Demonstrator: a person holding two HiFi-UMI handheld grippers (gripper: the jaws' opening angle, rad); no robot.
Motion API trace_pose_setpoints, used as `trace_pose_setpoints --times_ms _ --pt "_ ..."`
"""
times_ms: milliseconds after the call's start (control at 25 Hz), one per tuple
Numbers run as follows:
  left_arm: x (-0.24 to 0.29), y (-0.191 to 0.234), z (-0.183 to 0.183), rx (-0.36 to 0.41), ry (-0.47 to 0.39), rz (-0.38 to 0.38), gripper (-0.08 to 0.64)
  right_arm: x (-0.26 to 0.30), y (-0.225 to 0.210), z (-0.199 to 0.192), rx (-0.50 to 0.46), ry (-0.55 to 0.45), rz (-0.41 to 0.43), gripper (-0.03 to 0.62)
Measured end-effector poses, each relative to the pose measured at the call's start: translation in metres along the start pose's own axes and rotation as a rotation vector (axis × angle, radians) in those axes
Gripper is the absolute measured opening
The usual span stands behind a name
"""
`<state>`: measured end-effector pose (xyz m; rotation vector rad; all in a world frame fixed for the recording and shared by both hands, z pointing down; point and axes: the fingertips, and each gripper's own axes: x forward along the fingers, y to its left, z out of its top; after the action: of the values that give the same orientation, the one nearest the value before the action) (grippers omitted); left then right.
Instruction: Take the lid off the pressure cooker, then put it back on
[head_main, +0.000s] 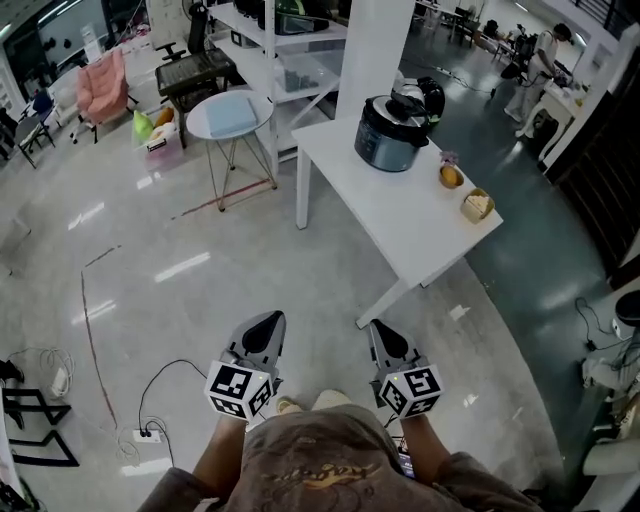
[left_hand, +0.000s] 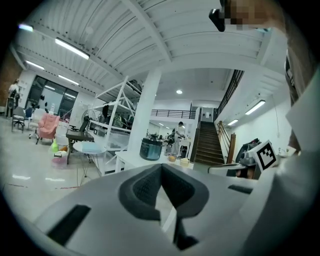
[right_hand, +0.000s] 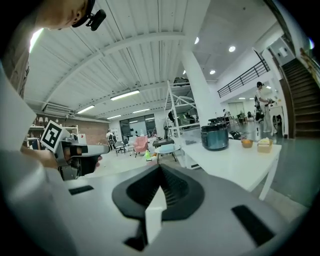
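Observation:
The pressure cooker (head_main: 390, 135) stands at the far end of a white table (head_main: 400, 215), a dark grey pot with its black-handled lid (head_main: 408, 103) on top. It also shows small in the left gripper view as the pressure cooker (left_hand: 150, 148) and in the right gripper view as the pressure cooker (right_hand: 215, 136). My left gripper (head_main: 263, 327) and right gripper (head_main: 384, 335) hang side by side over the floor, well short of the table. Both are shut with nothing between the jaws.
On the table's right end sit a small bowl with an orange thing (head_main: 451, 176) and a container of pale food (head_main: 477, 205). A round side table (head_main: 230, 115), white shelving (head_main: 290, 50), a pink chair (head_main: 102, 85) and floor cables (head_main: 150, 430) surround the area. A person (head_main: 530, 70) stands far back.

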<state>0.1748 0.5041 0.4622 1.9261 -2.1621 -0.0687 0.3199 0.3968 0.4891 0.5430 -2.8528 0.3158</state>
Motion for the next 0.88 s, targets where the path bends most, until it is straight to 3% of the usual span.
trace_pose_setpoints --times_ms 360,880 --pt "0.008 0.035 0.003 -0.011 0.003 -0.002 0.003 0.024 0.001 0.004 0.004 -0.001 -0.023 -0.003" --pt "0.106 0.093 0.026 0.01 0.005 -0.007 0.003 0.13 -0.054 0.036 0.006 -0.014 0.006 -0.003"
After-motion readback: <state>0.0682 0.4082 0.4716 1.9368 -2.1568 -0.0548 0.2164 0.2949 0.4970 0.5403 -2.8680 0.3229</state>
